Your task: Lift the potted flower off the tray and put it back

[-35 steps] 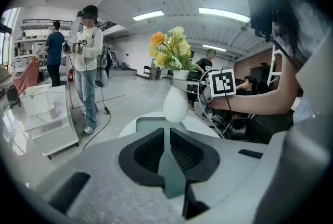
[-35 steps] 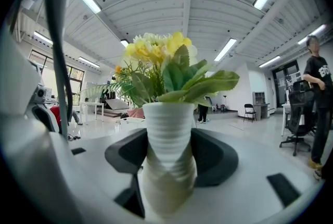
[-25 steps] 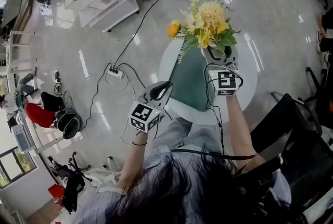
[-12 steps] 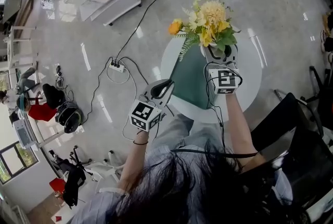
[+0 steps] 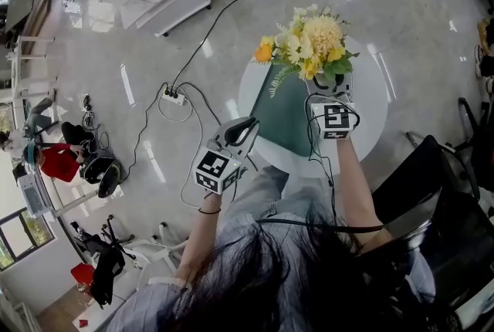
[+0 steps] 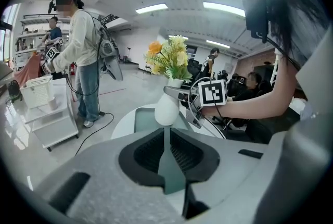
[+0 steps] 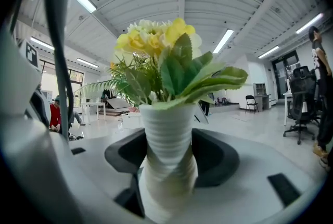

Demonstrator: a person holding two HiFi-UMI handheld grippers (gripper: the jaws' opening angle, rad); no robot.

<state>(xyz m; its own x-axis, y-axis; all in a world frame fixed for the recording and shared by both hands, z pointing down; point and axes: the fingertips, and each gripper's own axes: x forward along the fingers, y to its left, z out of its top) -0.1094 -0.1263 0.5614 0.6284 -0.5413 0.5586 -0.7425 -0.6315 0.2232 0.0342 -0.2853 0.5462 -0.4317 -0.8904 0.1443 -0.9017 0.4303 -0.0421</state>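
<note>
Now: the right gripper (image 5: 330,85) is clamped on the white ribbed pot (image 7: 167,139) of the potted flower (image 5: 309,41), with a pad on either side of its narrow waist
Flower place: upright, over the far right part of the green tray (image 5: 278,122), which lies on the round table (image 5: 372,122)
Contact with tray: cannot tell; the gripper covers the pot's base in the head view, and in the left gripper view the base sits low against the tray with no clear gap under it
Left gripper (image 5: 248,124): jaws together on nothing, held at the table's near left edge, pointing toward the pot and well apart from it
Done: the grasp is made and looks firm, with the pot centred between the pads
Stage, as a judgement: the pot is at or just above the tray, so this is either the very start of the lift or the last bit of the setting down; the pictures do not settle which
Left to do: in either case, stand the base flat on the tray, open the right jaws and draw back
Risk: the blooms (image 7: 156,35) are tall and wide, so a tilted release could tip the pot
</note>
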